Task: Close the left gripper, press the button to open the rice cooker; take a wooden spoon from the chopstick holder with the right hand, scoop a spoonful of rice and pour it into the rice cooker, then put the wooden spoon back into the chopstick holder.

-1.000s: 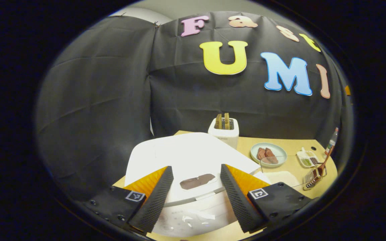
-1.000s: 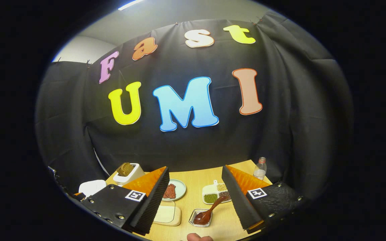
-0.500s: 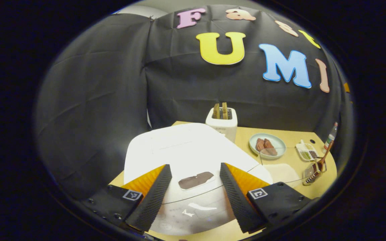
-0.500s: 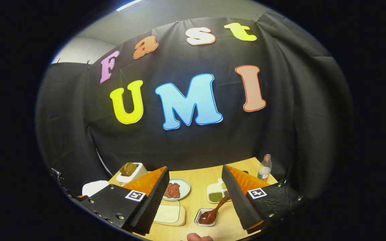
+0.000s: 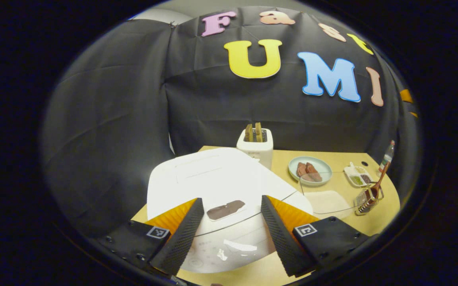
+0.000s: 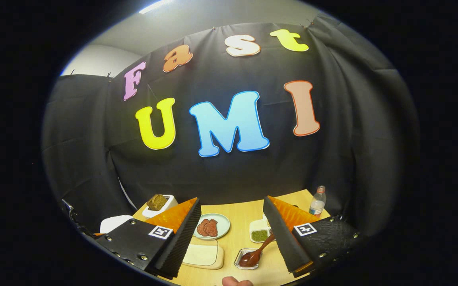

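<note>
Centrally, in the left gripper view, the left gripper (image 5: 229, 234) hangs over the front of the white rice cooker (image 5: 217, 190), its two fingers spread wide and holding nothing. The cooker's lid is down, and the dark button (image 5: 226, 209) on the lid's front edge lies between the two fingers, with no finger touching it. Behind the cooker stands a white toaster (image 5: 255, 146) with two slices of bread upright in its slots. To the right on the tan surface (image 5: 332, 159) lie a pale green plate (image 5: 309, 171) bearing pieces of reddish food, a divided white dish (image 5: 357, 175) of small grains, and a clear container of rice (image 5: 324, 196) just beside the cooker. Near the surface's right edge sits the chopstick holder (image 5: 366, 200), with the wooden spoon (image 5: 377, 184) leaning up out of it, and a plastic bottle (image 5: 387, 153) behind.

In the right gripper view, the right gripper (image 6: 231, 234) is likewise wide apart and empty, held above the near side of the surface (image 6: 237, 242). Between its fingers lie the plate (image 6: 212, 226), the divided dish (image 6: 260, 230), the rice container (image 6: 203, 256) and the chopstick holder (image 6: 249, 259), in which the wooden spoon (image 6: 257, 251) rests, handle slanting up to the right. The toaster (image 6: 159, 204) and an edge of the rice cooker (image 6: 113, 223) stand at the left, the bottle (image 6: 317, 201) at the far right. A fingertip (image 6: 236, 282) of the person shows at the bottom edge.
</note>
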A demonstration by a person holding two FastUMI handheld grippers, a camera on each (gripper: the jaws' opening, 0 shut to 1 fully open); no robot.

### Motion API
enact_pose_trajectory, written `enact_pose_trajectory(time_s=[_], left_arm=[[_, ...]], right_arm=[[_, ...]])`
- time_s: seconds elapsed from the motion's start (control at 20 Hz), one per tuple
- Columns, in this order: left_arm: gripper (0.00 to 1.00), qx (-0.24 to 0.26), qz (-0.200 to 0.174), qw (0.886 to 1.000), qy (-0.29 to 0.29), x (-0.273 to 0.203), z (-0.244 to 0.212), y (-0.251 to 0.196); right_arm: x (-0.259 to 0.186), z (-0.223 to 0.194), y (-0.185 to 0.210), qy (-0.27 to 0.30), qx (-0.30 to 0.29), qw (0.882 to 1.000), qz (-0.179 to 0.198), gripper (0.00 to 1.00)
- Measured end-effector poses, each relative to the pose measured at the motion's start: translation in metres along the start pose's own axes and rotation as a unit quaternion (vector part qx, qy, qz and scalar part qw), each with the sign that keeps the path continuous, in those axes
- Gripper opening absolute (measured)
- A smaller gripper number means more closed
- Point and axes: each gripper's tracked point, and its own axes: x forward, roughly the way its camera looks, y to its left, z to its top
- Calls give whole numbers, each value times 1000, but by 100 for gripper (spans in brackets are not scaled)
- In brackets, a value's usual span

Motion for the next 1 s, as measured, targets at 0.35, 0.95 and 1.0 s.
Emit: enact_pose_trajectory(time_s=[0.35, 0.95, 1.0], left_arm=[[100, -8, -36, 987, -154, -50, 177, -33], [100, -6, -136, 953, -271, -157, 323, -155], [98, -5, -134, 953, -272, -156, 325, -157]], right_arm=[[-13, 17, -15, -18, 0, 1000, -15, 95], [-59, 110, 0, -106, -19, 994, -12, 95], [-59, 113, 3, -107, -20, 994, -9, 95]])
